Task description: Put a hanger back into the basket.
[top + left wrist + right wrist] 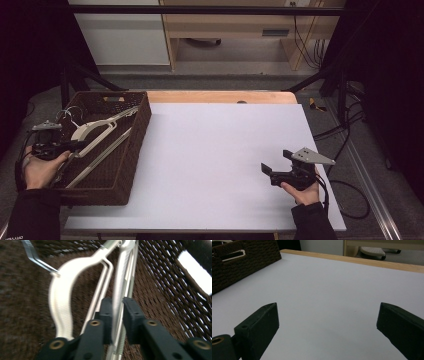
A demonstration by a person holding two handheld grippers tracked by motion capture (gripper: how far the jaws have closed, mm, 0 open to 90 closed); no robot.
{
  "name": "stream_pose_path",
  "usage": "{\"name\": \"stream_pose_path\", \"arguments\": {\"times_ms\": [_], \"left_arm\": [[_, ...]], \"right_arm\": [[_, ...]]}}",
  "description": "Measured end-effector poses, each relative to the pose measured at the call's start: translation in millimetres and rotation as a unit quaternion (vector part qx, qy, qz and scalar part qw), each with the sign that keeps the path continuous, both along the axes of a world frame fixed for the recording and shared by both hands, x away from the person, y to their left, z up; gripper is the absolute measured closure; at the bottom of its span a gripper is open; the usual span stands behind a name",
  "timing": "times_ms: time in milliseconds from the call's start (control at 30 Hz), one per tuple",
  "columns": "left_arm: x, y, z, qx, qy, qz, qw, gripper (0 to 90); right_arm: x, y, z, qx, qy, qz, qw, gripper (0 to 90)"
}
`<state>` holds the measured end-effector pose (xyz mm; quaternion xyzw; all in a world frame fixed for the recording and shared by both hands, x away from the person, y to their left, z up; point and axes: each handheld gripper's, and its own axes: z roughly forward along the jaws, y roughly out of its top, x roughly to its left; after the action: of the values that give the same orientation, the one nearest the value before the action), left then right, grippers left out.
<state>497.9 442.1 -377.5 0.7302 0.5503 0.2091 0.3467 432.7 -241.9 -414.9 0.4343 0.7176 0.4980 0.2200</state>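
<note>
Left gripper view is showing a white clothes hanger [62, 302] lying inside the brown wicker basket [162, 277], one thin bar of it running up between the jaws of the left gripper [117, 312], which are pinching it narrowly. High view is showing the left gripper [55, 147] sitting over the basket's [135, 150] near-left part, while the right gripper [280, 165] is resting on the white table [210, 150] well apart from the basket, its jaws standing spread wide.

No legible text, label, brand, number or sign on anything here
</note>
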Motion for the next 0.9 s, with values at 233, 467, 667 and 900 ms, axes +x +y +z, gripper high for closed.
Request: {"name": "stream_pose_path", "arguments": {"times_ms": [233,467,667,900], "left_arm": [[-21.2,3.5,16.5,-0.020,-0.065,0.021,0.9975,63.6],[-45.6,-23.8,31.6,-0.066,-0.144,-0.004,0.9875,46.3],[-55.9,-59.6,38.1,-0.088,-0.185,-0.048,0.9776,32.7],[-61.7,-103.5,32.0,-0.105,-0.200,-0.101,0.9689,14.2]], "right_arm": [[0.3,0.0,-0.2,-0.002,-0.003,0.001,1.0000,4.9],[-0.2,-0.7,-0.4,0.000,-0.001,0.000,1.0000,4.9],[-0.3,-1.3,-0.2,0.000,-0.004,-0.001,1.0000,4.6],[-2.0,-3.3,1.6,0.006,-0.007,0.001,1.0000,4.4]]}}
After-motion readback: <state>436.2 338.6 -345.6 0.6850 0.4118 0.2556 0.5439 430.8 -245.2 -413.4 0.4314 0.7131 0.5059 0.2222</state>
